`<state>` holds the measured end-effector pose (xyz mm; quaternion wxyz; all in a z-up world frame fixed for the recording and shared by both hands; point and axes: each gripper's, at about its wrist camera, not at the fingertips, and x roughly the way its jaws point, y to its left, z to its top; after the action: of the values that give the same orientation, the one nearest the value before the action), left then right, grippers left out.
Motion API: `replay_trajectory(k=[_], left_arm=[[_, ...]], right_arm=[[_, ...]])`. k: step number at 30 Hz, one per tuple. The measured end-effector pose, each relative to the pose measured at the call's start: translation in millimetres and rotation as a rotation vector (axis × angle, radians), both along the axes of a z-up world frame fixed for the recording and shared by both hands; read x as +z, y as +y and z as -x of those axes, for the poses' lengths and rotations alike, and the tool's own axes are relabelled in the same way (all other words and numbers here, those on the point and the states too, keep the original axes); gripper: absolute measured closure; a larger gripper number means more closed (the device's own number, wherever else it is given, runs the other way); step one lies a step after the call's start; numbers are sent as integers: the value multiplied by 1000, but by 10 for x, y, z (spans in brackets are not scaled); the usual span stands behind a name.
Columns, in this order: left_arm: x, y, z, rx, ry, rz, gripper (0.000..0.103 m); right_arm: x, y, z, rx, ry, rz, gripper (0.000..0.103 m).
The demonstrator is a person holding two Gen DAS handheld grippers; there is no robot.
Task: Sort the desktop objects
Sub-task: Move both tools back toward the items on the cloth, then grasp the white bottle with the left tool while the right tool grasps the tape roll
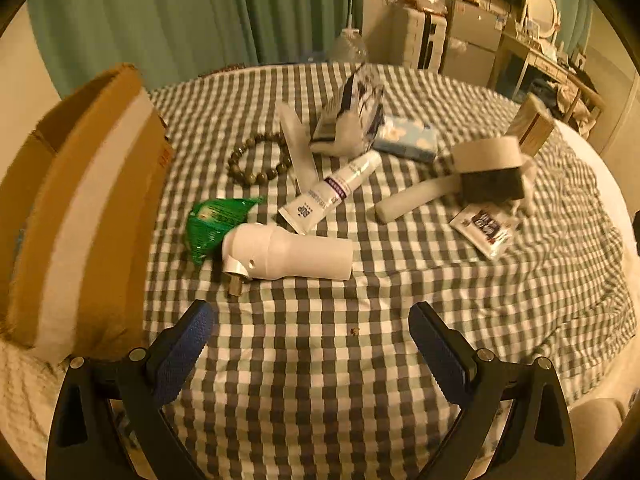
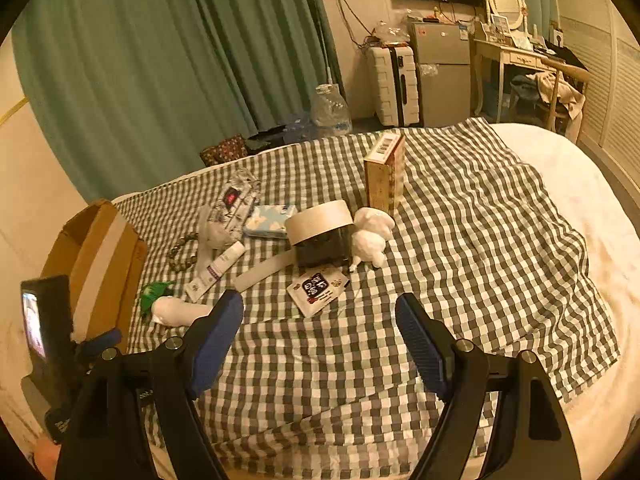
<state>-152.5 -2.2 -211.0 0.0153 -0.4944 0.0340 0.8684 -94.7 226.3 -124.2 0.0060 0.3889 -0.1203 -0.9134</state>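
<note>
Small items lie scattered on a checked cloth. Closest to my left gripper is a white bottle-shaped device on its side, with a green packet and a white tube beside it. The left gripper is open and empty, a little short of the device. A bead bracelet, a tape roll on a dark block, and a printed sachet lie further off. My right gripper hangs open and empty just short of the sachet. A white soft toy sits beside the tape roll.
An open cardboard box stands at the cloth's left edge. A tall wooden-looking carton stands upright behind the tape. A patterned pouch and a blue tissue pack lie at the back. Curtains, a suitcase and a desk stand beyond the bed.
</note>
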Motion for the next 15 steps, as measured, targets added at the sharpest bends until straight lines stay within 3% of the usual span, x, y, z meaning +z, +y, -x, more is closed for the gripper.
replay_trajectory(k=[9, 15], left_arm=[[-349, -50, 251, 6, -21, 19, 3], [-524, -186, 455, 58, -37, -41, 3]], right_arm=[[-259, -108, 307, 21, -30, -29, 25], [-425, -125, 567, 15, -39, -30, 25]])
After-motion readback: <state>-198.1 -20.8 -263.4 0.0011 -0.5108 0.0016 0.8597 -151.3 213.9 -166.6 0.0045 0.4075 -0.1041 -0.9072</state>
